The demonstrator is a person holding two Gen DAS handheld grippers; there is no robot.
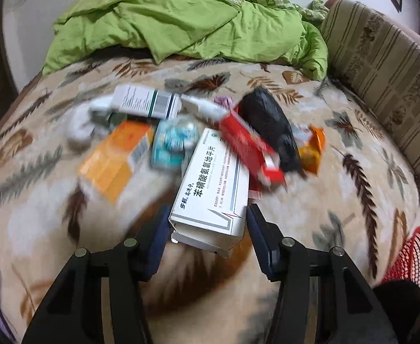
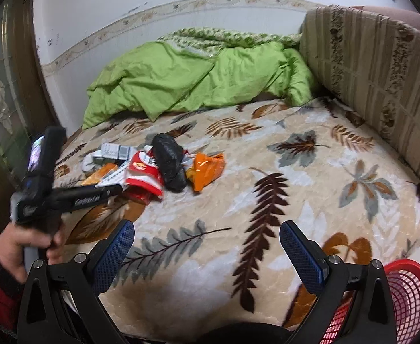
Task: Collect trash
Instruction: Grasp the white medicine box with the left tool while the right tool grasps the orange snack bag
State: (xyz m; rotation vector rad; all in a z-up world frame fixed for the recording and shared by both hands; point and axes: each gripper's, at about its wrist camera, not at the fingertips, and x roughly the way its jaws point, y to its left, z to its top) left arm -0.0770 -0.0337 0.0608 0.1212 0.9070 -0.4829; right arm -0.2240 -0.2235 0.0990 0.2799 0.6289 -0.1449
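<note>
A pile of trash lies on the leaf-patterned bed. My left gripper (image 1: 208, 218) is shut on the near end of a white medicine box (image 1: 213, 189); the box stays sharp while the rest of the view is blurred. Around it lie a red packet (image 1: 250, 146), a black plastic bag (image 1: 270, 129), an orange box (image 1: 115, 160), an orange wrapper (image 1: 310, 149) and a grey-white box (image 1: 147, 101). In the right wrist view the pile (image 2: 158, 166) lies at mid-left, with the left gripper (image 2: 109, 192) reaching into it. My right gripper (image 2: 207, 240) is open and empty over the bed.
A red mesh basket (image 2: 407, 295) stands at the bed's near right edge; it also shows in the left wrist view (image 1: 410, 261). A green duvet (image 2: 195, 83) is heaped at the far end. A striped headboard cushion (image 2: 373, 74) lines the right side. A dark door (image 2: 6, 86) is at left.
</note>
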